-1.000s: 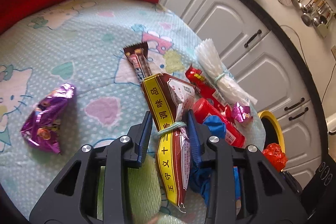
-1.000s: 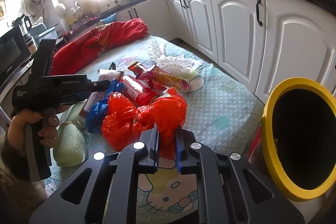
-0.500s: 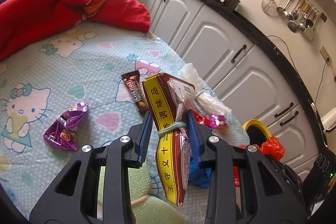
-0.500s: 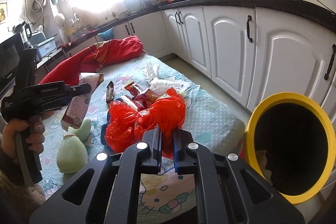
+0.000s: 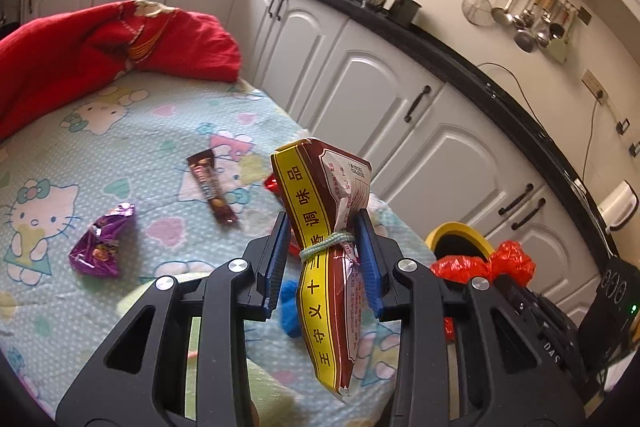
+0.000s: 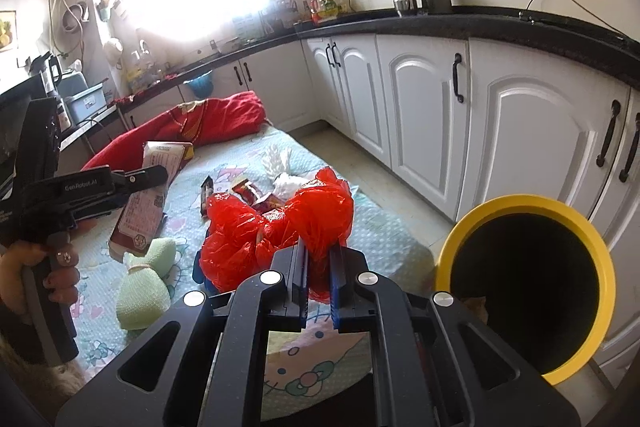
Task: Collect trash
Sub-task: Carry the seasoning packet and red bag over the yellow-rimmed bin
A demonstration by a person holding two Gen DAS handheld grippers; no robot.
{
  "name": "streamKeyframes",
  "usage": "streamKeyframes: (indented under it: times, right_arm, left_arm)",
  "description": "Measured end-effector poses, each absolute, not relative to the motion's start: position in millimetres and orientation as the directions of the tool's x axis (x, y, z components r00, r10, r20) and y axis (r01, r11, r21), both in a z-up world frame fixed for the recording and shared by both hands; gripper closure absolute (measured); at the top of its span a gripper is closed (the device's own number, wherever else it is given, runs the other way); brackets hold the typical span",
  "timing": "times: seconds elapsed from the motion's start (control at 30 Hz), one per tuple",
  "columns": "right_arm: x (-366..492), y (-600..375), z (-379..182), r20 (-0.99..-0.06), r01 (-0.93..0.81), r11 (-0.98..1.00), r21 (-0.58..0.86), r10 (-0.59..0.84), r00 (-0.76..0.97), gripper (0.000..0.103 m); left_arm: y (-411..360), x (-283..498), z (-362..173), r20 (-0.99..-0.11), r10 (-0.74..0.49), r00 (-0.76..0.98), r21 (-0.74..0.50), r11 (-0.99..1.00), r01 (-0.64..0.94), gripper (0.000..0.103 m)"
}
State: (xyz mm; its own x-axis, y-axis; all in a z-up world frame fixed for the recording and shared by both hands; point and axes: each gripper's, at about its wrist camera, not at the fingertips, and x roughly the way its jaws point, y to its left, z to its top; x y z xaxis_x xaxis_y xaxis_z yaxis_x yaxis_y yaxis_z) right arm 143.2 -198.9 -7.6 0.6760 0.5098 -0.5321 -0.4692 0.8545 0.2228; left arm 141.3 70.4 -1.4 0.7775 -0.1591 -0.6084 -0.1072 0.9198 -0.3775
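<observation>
My left gripper (image 5: 324, 247) is shut on a brown and yellow seasoning packet (image 5: 324, 227) tied with a green band, held above the bed; it also shows in the right wrist view (image 6: 148, 195). My right gripper (image 6: 318, 263) is shut on a red plastic bag (image 6: 276, 227), held above the bed's corner, left of the yellow-rimmed bin (image 6: 528, 267). The bag (image 5: 480, 263) and bin (image 5: 456, 233) also show in the left wrist view. A purple wrapper (image 5: 104, 247) and a brown bar wrapper (image 5: 212, 187) lie on the bed.
The Hello Kitty sheet (image 5: 80, 147) covers the bed, with a red blanket (image 5: 100, 47) at its far end. A green pouch (image 6: 144, 287), white plastic bundle (image 6: 280, 167) and red snack wrappers (image 6: 248, 191) lie on it. White cabinets (image 6: 432, 119) run along the right.
Both grippers have risen with their loads. The packet is now well above the bed, and the red bag has lifted higher beside the bin.
</observation>
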Motion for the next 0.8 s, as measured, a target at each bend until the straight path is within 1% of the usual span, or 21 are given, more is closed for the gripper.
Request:
streamKeyframes:
  times: [0.33,0.8]
  right_arm:
    - [138.9,-223.3,0.9,-0.513,-0.431,0.876,0.216,0.477,0.713,0.095]
    - [143.0,-275.2,6.6,-0.490,-0.328,0.913,0.241,0.406,0.771,0.095]
  left_arm:
    - [26.2,146.5,5.0,-0.595,-0.204,0.777,-0.353,0.935,-0.025,0.077]
    - [-27.1,155.2,9.4,-0.583,-0.255,0.772,-0.322,0.944,0.069,0.077]
